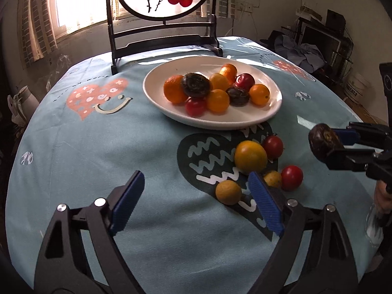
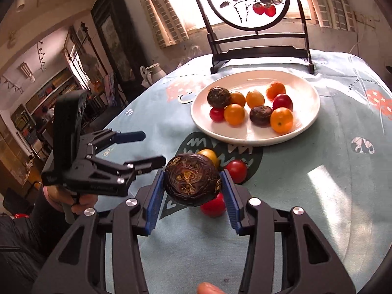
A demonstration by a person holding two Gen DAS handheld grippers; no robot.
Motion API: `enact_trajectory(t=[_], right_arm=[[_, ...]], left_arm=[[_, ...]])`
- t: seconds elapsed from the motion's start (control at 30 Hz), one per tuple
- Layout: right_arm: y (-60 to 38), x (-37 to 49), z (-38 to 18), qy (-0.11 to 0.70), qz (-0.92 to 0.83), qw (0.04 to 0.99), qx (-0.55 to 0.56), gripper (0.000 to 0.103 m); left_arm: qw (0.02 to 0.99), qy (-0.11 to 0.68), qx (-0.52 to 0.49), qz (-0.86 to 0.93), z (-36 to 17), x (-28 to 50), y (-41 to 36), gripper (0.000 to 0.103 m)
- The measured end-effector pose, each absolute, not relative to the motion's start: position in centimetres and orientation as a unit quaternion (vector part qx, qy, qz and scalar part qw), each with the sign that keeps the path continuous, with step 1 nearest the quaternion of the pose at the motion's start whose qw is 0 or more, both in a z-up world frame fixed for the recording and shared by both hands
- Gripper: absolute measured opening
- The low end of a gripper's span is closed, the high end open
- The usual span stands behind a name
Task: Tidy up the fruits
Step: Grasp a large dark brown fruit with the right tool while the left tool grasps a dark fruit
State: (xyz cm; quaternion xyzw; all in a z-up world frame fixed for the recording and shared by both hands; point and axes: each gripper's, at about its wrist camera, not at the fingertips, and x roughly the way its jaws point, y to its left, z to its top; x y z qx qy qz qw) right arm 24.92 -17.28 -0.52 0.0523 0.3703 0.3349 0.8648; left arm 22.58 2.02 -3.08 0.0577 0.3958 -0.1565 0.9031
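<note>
My right gripper point(image 2: 193, 189) is shut on a dark, wrinkled round fruit point(image 2: 192, 181) and holds it above the blue tablecloth. In the left wrist view that fruit point(image 1: 323, 140) hangs at the right edge. My left gripper point(image 1: 197, 193) is open and low over the cloth, with nothing pressed between its pads. A small yellow fruit point(image 1: 228, 192) lies just beside its right pad. Close by lie a larger yellow-orange fruit point(image 1: 250, 156), two red ones point(image 1: 291, 177) and another small yellow one. The white plate point(image 1: 220, 124) holds several orange, red and dark fruits.
A round painted screen on a dark stand point(image 1: 164, 36) stands behind the plate at the table's far edge. A white jug point(image 2: 154, 69) sits beyond the table's left edge. A hand point(image 2: 83, 201) grips the left gripper's handle point(image 2: 154, 148).
</note>
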Motion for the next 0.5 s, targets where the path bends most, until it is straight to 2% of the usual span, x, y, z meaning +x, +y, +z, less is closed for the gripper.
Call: enact_trajectory(t=[0.17,0.3,0.5], right_arm=[[-17.6,25.0,-0.4,0.370,0.332,0.866,0.057,0.047],[-17.5,25.1,-0.5,0.370,0.332,0.866,0.056,0.047],[-17.4,24.9,-0.5,0.371,0.332,0.865,0.055,0.047]], left_arm=[[0.886,0.418,0.069,-0.190,-4.3,22.4,0.7,0.054],[0.880,0.428,0.069,-0.196,-4.9,22.7,0.4,0.042],[0.877,0.431,0.078,-0.199,-5.4,22.8,-0.1,0.038]])
